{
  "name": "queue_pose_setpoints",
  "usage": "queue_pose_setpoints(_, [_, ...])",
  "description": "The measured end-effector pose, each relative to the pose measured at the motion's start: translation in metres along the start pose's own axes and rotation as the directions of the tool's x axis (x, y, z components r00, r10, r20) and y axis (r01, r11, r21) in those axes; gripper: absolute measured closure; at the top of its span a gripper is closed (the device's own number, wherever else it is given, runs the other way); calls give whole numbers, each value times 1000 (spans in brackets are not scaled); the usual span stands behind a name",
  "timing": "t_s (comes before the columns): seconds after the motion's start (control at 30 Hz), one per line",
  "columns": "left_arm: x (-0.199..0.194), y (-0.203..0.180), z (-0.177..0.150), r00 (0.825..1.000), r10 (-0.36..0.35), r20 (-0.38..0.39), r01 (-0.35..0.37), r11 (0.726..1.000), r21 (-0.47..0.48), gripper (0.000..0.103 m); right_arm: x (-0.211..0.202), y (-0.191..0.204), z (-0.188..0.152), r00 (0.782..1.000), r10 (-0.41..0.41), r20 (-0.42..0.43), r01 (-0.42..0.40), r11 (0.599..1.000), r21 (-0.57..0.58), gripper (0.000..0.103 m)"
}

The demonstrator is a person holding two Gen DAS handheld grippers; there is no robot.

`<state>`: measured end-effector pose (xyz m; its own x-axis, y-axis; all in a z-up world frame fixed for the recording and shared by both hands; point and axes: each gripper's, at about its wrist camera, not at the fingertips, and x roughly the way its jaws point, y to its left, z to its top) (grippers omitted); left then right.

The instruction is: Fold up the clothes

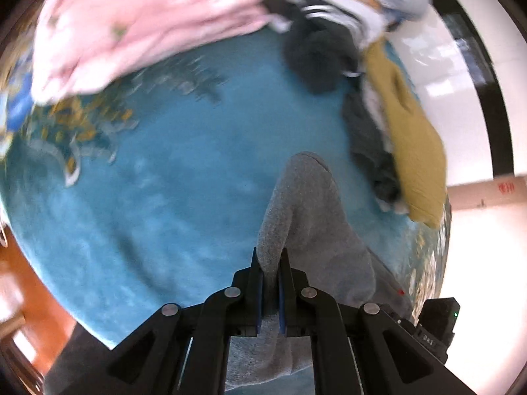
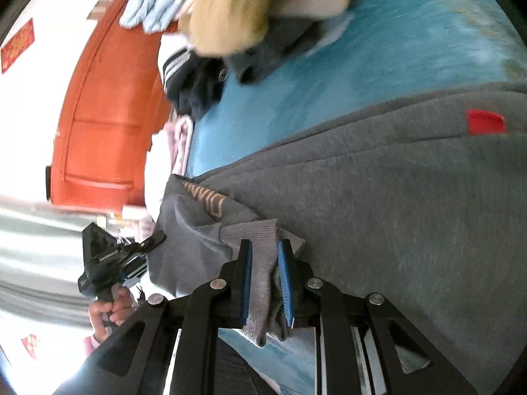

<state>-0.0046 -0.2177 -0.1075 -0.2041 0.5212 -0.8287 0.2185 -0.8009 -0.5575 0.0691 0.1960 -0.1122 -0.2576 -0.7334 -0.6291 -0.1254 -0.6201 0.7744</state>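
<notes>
A grey sweatshirt (image 2: 395, 197) with a small red tag (image 2: 485, 121) lies across the blue bedspread (image 2: 378, 59). My right gripper (image 2: 265, 247) is shut on its ribbed grey cuff or hem. In the left wrist view my left gripper (image 1: 270, 256) is shut on a fold of the same grey sweatshirt (image 1: 306, 210), which rises in a hump ahead of the fingers. In the right wrist view the left gripper (image 2: 158, 238), held in a hand (image 2: 108, 309), meets the garment's left edge. The right gripper's black body (image 1: 438, 322) shows at the lower right of the left wrist view.
A pile of unfolded clothes lies at the bed's far side: a pink garment (image 1: 138, 23), a dark garment (image 1: 316, 56), a striped piece (image 1: 339, 13), a mustard one (image 1: 411, 131). An orange door (image 2: 98, 115) and white wall stand beyond the bed edge. Both views are motion-blurred.
</notes>
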Motion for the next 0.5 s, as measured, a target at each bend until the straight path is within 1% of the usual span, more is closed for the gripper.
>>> queue_pose_setpoints(0.07, [6, 9, -1, 1000, 14, -7, -14, 1000, -17, 96, 13, 4, -3, 999, -19, -42, 19, 1000, -11, 85])
queue_pose_setpoints(0.13, [9, 10, -3, 1000, 27, -10, -27, 999, -19, 95, 19, 4, -8, 997, -42, -63, 41, 999, -23, 85])
queue_pose_setpoints(0.2, [13, 12, -4, 999, 40, -13, -40, 999, -22, 94, 21, -1, -11, 996, -57, -71, 56, 998, -9, 80])
queue_pose_setpoints(0.23, [14, 12, -5, 999, 47, -15, -47, 999, -23, 90, 21, -4, -13, 995, -63, -74, 63, 998, 1, 74])
queue_pose_setpoints(0.27, [16, 13, -5, 998, 53, -17, -53, 998, -24, 89, 22, -7, -14, 995, -65, -76, 66, 998, 12, 72])
queue_pose_setpoints(0.3, [14, 11, -6, 998, 66, -12, -67, 998, -10, 89, 23, -10, -14, 995, -58, -78, 60, 998, 27, 70])
queue_pose_setpoints(0.33, [10, 8, -6, 997, 81, -6, -81, 997, 8, 86, 25, -12, -15, 996, -46, -78, 49, 998, 38, 70])
queue_pose_setpoints(0.43, [-6, 3, -9, 991, 126, 46, -127, 992, 25, 84, 29, -13, -16, 998, -9, -69, 13, 998, 60, 70])
queue_pose_setpoints(0.5, [-9, 1, -16, 992, 110, 55, -112, 993, 36, 84, 33, -9, -14, 998, 9, -59, -6, 998, 62, 70])
